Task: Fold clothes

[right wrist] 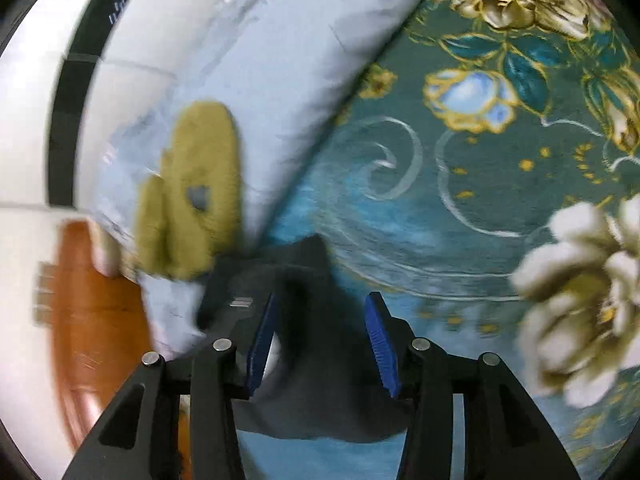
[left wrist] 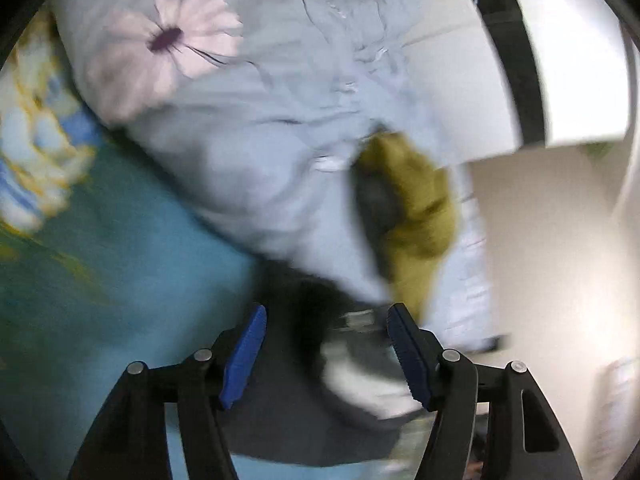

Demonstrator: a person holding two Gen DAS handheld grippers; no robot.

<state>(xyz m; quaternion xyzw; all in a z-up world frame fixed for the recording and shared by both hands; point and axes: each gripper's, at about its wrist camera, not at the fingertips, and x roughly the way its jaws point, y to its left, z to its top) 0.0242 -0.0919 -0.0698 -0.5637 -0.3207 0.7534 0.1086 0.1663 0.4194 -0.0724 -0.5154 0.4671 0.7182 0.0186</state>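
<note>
A dark grey garment (left wrist: 288, 420) lies crumpled on the teal floral bedsheet (left wrist: 100, 280); a paler patch of it shows near the right finger. My left gripper (left wrist: 328, 308) hovers just over it, open, blue pads wide apart with cloth beneath them. In the right wrist view the same dark garment (right wrist: 316, 360) lies between the fingers of my right gripper (right wrist: 324, 296), which is also open and clamps nothing. An olive-green cloth item (left wrist: 412, 216) (right wrist: 192, 196) rests on the pale blue bedding beyond. Both views are motion-blurred.
A pale blue quilt with pink daisies (left wrist: 224, 128) (right wrist: 280, 60) is bunched behind the garment. The teal sheet with gold and white flowers (right wrist: 500, 160) spreads to the right. An orange-brown wooden surface (right wrist: 92, 312) and white walls (left wrist: 560, 260) border the bed.
</note>
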